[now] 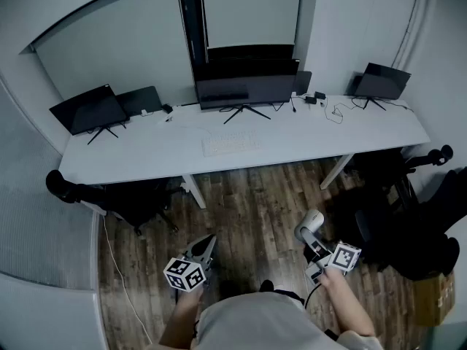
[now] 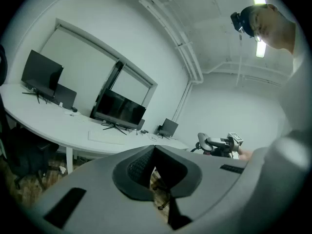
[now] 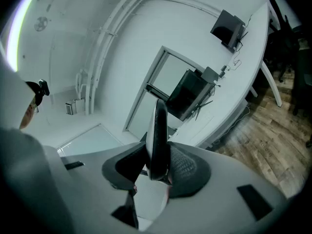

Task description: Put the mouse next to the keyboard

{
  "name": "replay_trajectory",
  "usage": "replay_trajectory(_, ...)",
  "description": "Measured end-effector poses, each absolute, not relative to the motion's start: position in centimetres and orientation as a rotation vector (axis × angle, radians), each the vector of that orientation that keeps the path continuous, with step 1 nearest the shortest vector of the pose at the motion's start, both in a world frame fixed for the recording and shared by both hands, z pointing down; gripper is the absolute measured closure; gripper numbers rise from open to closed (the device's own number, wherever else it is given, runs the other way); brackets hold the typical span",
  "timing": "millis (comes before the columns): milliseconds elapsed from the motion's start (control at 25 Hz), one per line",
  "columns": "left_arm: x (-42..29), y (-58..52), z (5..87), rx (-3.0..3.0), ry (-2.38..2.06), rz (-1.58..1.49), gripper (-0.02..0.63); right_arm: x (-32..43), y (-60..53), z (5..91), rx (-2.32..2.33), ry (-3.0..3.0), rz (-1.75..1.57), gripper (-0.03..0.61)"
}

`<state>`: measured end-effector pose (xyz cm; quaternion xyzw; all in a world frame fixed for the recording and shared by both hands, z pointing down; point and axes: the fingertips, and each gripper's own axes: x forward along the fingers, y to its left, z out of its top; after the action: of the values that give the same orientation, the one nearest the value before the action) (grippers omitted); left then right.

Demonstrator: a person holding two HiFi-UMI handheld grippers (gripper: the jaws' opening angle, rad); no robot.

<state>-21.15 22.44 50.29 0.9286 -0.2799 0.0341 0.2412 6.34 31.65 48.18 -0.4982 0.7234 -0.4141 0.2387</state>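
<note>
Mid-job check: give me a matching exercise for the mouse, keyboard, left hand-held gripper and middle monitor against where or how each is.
1 mouse
2 keyboard
3 left hand-held gripper
4 middle monitor

A flat on the white desk
B jaws together, empty
C standing at the desk's back
D clamped in the right hand-held gripper

Pairs: 1-D, 2-A, 3-B, 4-C

Your top (image 1: 255, 325): pale grey, forearms uncovered. Grey moulded shells on left gripper (image 1: 207, 240) & right gripper (image 1: 309, 232), black ribbed pads (image 3: 187, 167). White w/ black sq. markers (one per side): left cube (image 1: 184, 274), right cube (image 1: 344, 256). Black cam unit (image 2: 240, 19) on your head.
</note>
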Motion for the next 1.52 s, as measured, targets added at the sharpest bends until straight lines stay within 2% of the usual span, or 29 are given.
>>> replay_trajectory(560,-19.5,21.8,50.6,2.536,-0.784,0.111,0.597,7.7,30.2,46.3,-1.207,1.941,-1.102,0.443)
replay_trajectory(1520,-12.3,22.6,52.2,2.467,-0.946,0.098,0.597,16.1,27.9,48.5,-1.149,2.1,-1.178,0.443)
